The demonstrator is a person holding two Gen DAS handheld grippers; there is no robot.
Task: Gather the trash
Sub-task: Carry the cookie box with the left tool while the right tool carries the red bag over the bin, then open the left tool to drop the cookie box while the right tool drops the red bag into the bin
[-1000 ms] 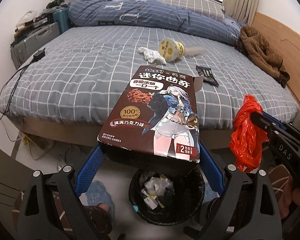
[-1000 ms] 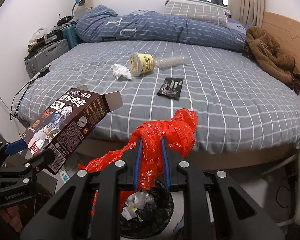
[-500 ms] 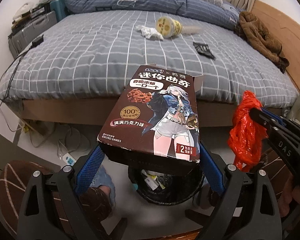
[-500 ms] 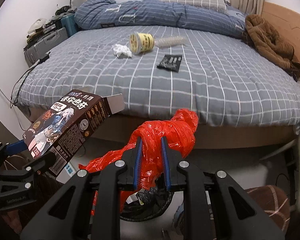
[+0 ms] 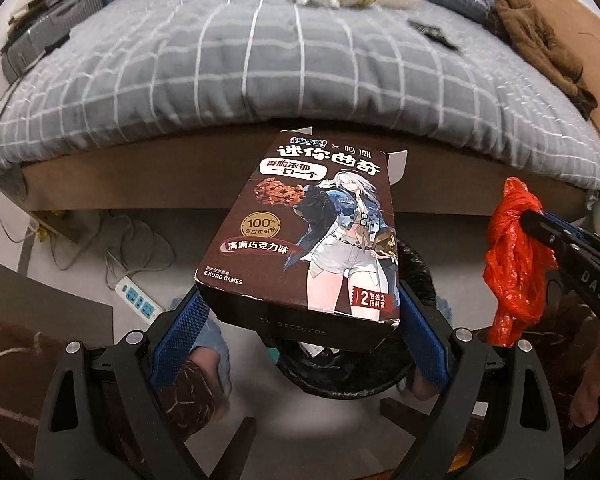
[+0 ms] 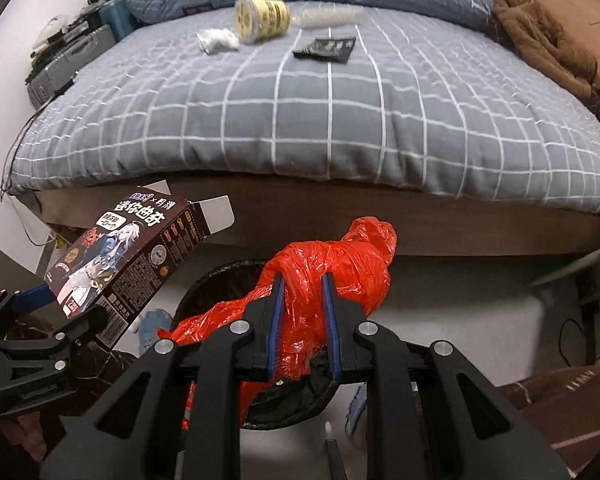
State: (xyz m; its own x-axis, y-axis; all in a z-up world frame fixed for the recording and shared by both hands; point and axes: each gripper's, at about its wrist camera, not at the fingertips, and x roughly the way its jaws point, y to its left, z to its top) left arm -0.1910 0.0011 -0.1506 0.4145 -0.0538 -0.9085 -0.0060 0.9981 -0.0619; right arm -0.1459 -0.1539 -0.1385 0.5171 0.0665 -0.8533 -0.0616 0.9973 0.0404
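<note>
**A:** What has changed since a second ago?

**B:** I have dropped both cameras lower and tipped them down. The bed's front edge, which sat low in view before, now runs across the middle of both views, and the floor and bin fill more of each picture. Neither grasp has changed.

**A:** Start with what is nearest me.

**B:** The left hand-held gripper (image 5: 300, 320) is spread wide, its blue pads pressed on the two sides of a brown cookie box (image 5: 308, 236), near its bottom end. The box tilts up and away, its far flap open. Directly beneath it stands the black trash bin (image 5: 340, 380), with litter inside.

**A:** And my right side?

**B:** The right hand-held gripper (image 6: 302, 300) is nearly closed, pinching a crumpled red plastic bag (image 6: 340, 256). The bag bulges above the fingers and trails down to the left, over the bin (image 6: 220, 280). In the left view, this bag (image 5: 514, 252) hangs just right of the box.

**A:** Farther out?

**B:** On the floor at left lies a white power strip (image 5: 136, 298) with loose cables. Beyond is the bed (image 6: 324, 120) with its grey checked cover. Far across it lie a white tissue wad (image 6: 218, 40), a yellow cup (image 6: 262, 18) on its side, a clear plastic bottle (image 6: 326, 16) touching the cup, and a black wrapper (image 6: 328, 49). A brown garment (image 6: 548, 44) is heaped at the right edge.
</note>
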